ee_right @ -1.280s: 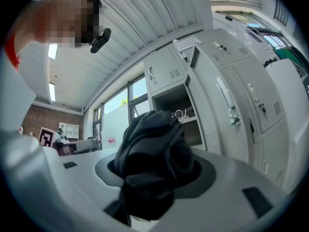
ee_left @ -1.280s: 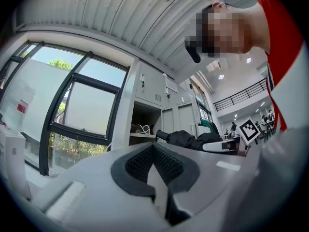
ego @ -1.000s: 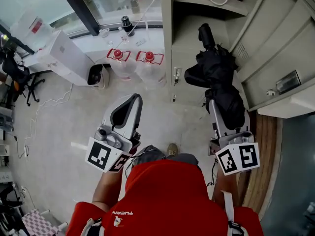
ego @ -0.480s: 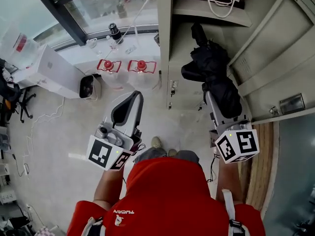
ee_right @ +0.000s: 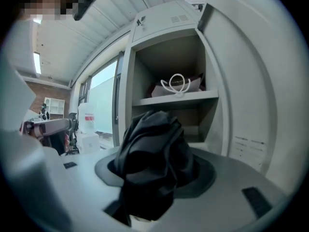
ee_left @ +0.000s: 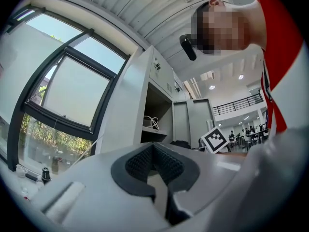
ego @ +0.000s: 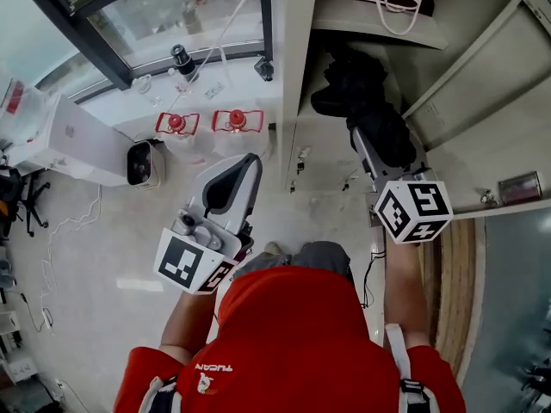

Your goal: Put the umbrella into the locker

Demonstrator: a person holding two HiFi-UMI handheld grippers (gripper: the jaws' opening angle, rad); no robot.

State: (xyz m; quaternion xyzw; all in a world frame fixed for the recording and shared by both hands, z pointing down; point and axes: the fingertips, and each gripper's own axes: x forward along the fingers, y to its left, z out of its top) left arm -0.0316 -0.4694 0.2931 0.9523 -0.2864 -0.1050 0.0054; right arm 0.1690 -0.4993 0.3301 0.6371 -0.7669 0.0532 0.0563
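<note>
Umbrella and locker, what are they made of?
The umbrella looks like thin black cloth, probably a woven synthetic. It is matte and bunched into soft, crumpled folds. The locker looks like sheet metal painted pale grey. Its walls, shelf and door are thin, flat and smooth, with a slight sheen. Looks alone cannot make either one certain.

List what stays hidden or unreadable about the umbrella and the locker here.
- Far end of the umbrella: head view, lost in the dark compartment of the locker.
- Lower compartment floor: right gripper view, blocked by the umbrella's folds.
- White-handled bag on the upper shelf: head view, cut off by the top edge.
- Distant people: left gripper view, too small.
</note>
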